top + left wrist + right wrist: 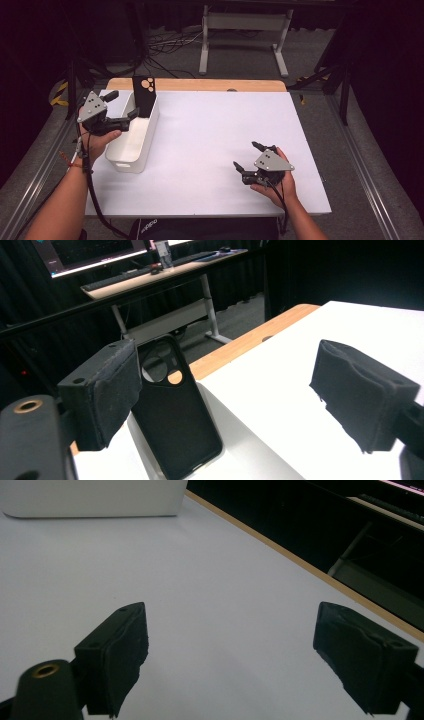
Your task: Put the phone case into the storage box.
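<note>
A black phone case (144, 97) (172, 415) with round camera cut-outs stands upright at the far end of a white bin (150, 135) on the left of the table. My left gripper (124, 104) (225, 395) hovers at the bin's left rim, pointing toward the case. It is open and its pads touch nothing; the case stands just beyond them. My right gripper (245, 154) (230, 650) rests low over the bare tabletop near the front right, open and empty. The bin's side (90, 500) is visible far off in the right gripper view.
The white tabletop (215, 135) has a wooden strip (200, 85) along its far edge. Beyond it stand a grey desk frame (245, 22) and floor cables. A desk with a monitor (90, 252) and keyboard appears behind in the left gripper view.
</note>
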`<action>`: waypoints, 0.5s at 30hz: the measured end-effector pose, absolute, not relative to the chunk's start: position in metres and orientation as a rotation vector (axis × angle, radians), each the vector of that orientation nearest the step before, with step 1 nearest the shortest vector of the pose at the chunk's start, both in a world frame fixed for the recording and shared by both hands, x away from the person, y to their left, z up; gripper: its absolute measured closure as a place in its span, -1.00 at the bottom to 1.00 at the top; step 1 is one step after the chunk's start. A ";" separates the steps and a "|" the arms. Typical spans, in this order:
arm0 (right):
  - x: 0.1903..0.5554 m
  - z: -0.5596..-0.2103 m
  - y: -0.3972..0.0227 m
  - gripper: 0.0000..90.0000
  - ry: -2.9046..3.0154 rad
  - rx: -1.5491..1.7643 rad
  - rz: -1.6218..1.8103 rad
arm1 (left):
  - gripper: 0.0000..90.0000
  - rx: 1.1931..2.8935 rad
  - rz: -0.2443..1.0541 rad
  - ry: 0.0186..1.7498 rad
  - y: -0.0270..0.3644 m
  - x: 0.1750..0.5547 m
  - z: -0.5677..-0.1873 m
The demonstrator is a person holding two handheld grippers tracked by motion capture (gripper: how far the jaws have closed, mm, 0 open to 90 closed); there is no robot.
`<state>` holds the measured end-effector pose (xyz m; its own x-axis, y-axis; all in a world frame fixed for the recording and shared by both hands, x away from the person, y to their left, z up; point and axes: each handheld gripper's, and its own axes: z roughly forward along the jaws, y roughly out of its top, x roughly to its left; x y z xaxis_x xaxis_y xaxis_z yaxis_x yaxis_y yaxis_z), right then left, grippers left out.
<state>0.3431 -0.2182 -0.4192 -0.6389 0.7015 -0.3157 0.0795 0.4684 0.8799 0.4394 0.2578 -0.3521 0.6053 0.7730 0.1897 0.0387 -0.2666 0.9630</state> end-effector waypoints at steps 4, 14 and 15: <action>0.343 -0.419 -0.217 -0.66 2.039 0.644 1.175 | -0.76 1.709 0.814 0.662 0.257 0.437 -0.354; 0.341 -0.417 -0.217 -0.66 2.032 0.645 1.188 | -0.84 1.715 0.782 0.615 0.250 0.426 -0.357; 0.342 -0.417 -0.217 -0.65 2.033 0.646 1.186 | -0.84 1.717 0.778 0.611 0.250 0.424 -0.357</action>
<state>0.3416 -0.2172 -0.4170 -0.6405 0.7024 -0.3104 0.0752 0.4596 0.8849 0.4242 0.2499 -0.3572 0.6509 0.7342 0.1931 0.0139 -0.2659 0.9639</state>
